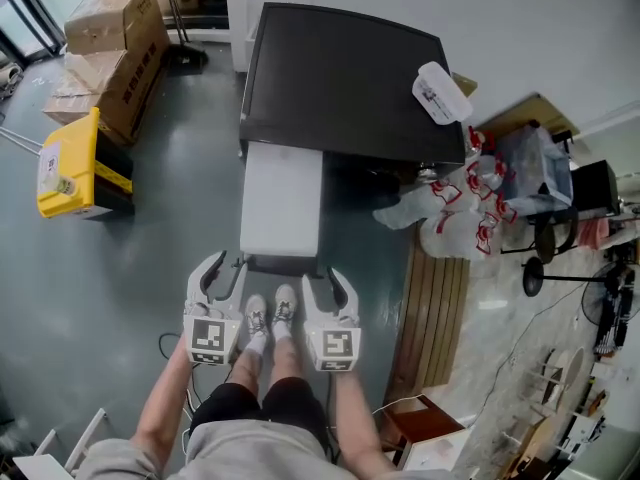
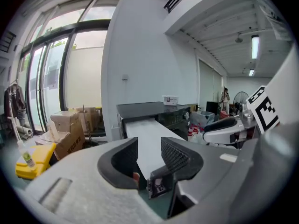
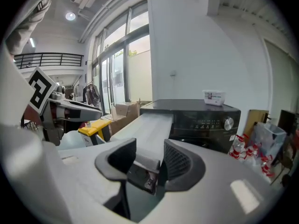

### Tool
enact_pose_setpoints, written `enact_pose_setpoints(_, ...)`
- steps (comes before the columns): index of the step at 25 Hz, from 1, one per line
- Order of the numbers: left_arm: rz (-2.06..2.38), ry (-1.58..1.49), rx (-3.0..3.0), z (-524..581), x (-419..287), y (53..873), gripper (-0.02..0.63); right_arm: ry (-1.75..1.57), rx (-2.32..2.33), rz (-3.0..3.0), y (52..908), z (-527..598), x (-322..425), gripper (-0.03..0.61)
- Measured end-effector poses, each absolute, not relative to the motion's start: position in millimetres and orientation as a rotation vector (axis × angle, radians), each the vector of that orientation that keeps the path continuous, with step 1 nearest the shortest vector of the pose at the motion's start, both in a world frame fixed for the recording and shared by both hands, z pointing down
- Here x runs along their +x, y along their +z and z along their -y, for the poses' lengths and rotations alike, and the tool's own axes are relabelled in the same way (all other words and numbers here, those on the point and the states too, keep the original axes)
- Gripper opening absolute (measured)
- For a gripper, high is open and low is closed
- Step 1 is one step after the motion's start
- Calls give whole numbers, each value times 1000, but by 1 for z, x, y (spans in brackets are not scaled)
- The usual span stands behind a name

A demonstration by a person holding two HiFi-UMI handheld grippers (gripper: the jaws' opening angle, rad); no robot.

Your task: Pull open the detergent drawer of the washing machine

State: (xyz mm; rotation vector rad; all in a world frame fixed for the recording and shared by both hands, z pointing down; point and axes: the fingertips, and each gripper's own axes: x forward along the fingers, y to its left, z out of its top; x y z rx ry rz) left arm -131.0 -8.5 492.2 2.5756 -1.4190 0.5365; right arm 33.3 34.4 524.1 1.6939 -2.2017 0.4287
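Note:
A black washing machine [image 1: 340, 78] stands against the wall. Its long white detergent drawer [image 1: 282, 198] sticks far out of the front at the left, toward me. My left gripper [image 1: 222, 268] hovers just short of the drawer's near end, on its left side, jaws open with nothing between them. My right gripper [image 1: 330, 286] hangs by the near right corner, also open and empty. In the left gripper view the drawer [image 2: 148, 139] runs off beyond the left gripper [image 2: 149, 155] to the machine [image 2: 175, 115]. The right gripper view shows the same drawer [image 3: 149, 127] beyond the right gripper [image 3: 149, 160].
A white box [image 1: 441, 92] lies on the machine's top. Cardboard boxes [image 1: 115, 38] and a yellow container [image 1: 72, 163] stand at the left. Plastic bags [image 1: 455, 203], a wooden slatted platform [image 1: 435, 313] and a fan stand [image 1: 560, 278] crowd the right. My feet [image 1: 270, 318] are below the drawer.

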Motion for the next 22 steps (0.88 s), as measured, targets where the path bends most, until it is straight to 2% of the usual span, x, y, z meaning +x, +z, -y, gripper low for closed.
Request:
enact_pose_setpoints(17, 1507, 274, 2740, 26, -124, 349, 152, 64, 1858, 2247, 367, -2, 38, 186)
enact_pose_setpoints(22, 1539, 227, 2763, 19, -128, 323, 125, -27, 1898, 2263, 335, -10, 36, 166)
